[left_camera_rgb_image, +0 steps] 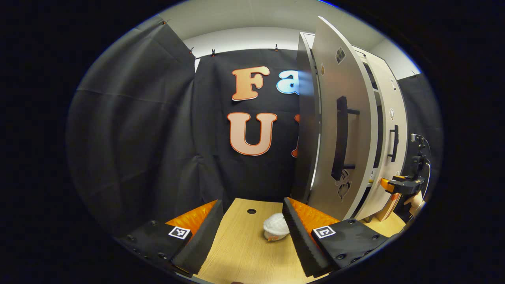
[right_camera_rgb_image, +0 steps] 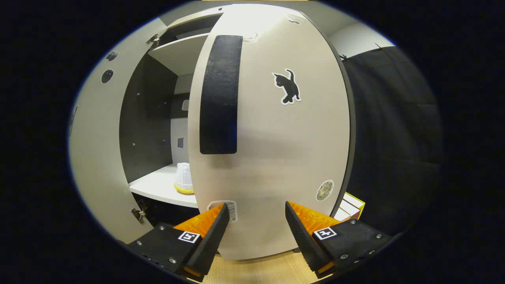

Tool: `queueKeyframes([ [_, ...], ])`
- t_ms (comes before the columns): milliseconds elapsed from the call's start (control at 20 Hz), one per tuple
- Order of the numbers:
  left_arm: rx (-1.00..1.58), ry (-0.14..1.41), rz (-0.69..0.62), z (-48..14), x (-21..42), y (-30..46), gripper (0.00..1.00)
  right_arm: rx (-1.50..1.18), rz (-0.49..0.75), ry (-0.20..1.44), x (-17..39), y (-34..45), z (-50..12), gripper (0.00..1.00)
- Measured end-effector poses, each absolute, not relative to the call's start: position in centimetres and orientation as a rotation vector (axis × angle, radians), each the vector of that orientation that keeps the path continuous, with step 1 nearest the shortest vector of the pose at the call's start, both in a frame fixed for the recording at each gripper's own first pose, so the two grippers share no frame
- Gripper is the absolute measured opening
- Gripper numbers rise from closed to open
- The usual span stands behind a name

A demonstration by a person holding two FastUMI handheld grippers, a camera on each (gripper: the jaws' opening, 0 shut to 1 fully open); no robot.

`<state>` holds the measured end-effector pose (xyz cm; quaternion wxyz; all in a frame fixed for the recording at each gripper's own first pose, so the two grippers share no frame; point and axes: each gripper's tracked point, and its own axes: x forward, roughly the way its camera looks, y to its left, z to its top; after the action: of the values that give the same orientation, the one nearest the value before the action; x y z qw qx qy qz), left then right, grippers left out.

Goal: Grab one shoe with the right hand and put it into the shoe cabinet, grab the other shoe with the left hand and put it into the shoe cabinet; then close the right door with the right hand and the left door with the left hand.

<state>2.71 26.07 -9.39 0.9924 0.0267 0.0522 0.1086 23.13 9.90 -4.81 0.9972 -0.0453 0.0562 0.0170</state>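
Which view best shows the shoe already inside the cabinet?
The right gripper view: the white shoe stands on the cabinet shelf, partly hidden by the right door. In the left gripper view, the open doors hide the cabinet's inside.

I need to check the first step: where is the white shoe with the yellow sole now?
In the right gripper view, the white shoe stands on the cabinet's white shelf, left of the half-open right door that partly hides it.
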Motion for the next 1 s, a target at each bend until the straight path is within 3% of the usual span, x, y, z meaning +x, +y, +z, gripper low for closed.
queueKeyframes([
  [350,0.037,0.142,0.095,-12.3,6.2,22.2,0.99,-0.128,0.012,0.101,24.2,10.1,-4.7,0.89],
  [500,0.048,0.156,0.056,-13.2,8.4,20.4,0.95,-0.134,0.019,0.097,24.5,10.0,-4.6,0.89],
  [550,0.050,0.160,0.048,-13.5,9.0,20.0,0.99,-0.135,0.022,0.098,24.4,9.9,-4.5,0.88],
  [800,0.036,0.193,0.000,-14.9,10.5,18.2,0.97,-0.116,0.030,0.111,22.5,8.9,-4.4,0.92],
  [900,0.053,0.187,0.005,-14.8,10.5,18.2,0.95,-0.118,0.033,0.108,20.9,7.8,-4.2,0.86],
  [1000,0.052,0.184,-0.001,-14.9,10.4,17.8,0.95,-0.113,0.033,0.110,19.6,6.5,-4.2,0.92],
])
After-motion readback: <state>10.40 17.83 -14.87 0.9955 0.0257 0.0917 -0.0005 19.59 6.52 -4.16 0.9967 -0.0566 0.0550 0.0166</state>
